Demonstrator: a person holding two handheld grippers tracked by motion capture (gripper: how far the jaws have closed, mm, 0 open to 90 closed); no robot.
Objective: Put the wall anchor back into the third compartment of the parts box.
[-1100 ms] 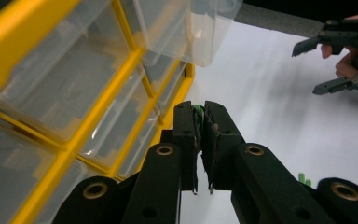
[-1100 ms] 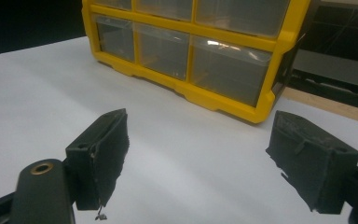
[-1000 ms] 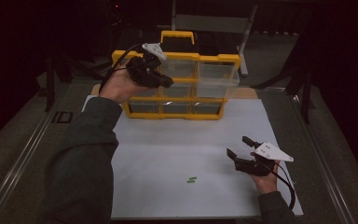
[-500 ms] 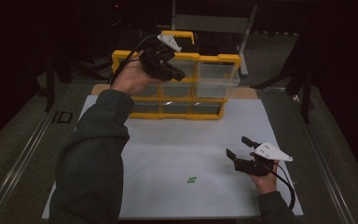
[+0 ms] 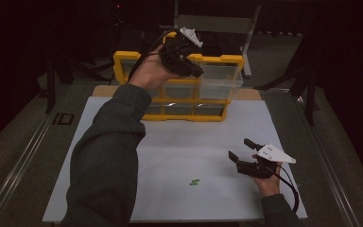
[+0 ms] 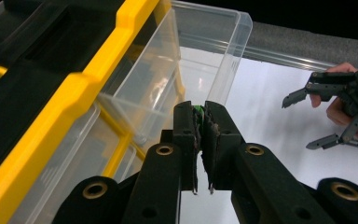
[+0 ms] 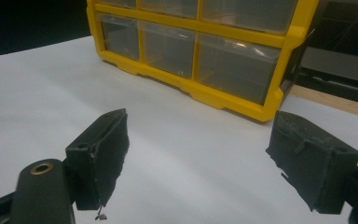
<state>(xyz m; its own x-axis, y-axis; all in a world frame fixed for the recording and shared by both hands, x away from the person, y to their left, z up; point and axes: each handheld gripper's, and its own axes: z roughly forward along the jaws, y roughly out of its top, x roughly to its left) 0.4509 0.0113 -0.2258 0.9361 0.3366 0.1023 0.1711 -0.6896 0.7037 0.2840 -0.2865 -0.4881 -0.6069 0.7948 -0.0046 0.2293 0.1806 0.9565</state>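
Note:
My left gripper (image 5: 196, 73) is raised at the top of the yellow drawer cabinet (image 5: 123, 59), beside its pulled-out clear drawer (image 5: 220, 78). In the left gripper view the jaws (image 6: 199, 112) are shut on a small green piece (image 6: 196, 110), just before the open drawer (image 6: 200, 56). Another small green piece (image 5: 194, 182) lies on the white sheet (image 5: 179, 151). My right gripper (image 5: 239, 149) rests low at the sheet's right side, open with nothing between its jaws (image 7: 200, 130). It also appears in the left gripper view (image 6: 298, 122).
The cabinet (image 7: 279, 51) stands at the sheet's far edge with its other clear drawers pushed in. Dark stands and a grey rack sit behind it. A metal rail runs along the table's left side.
My left hand has carried its gripper to the right and upward along the cabinet's top, toward the pulled-out drawer. The right gripper has stayed put.

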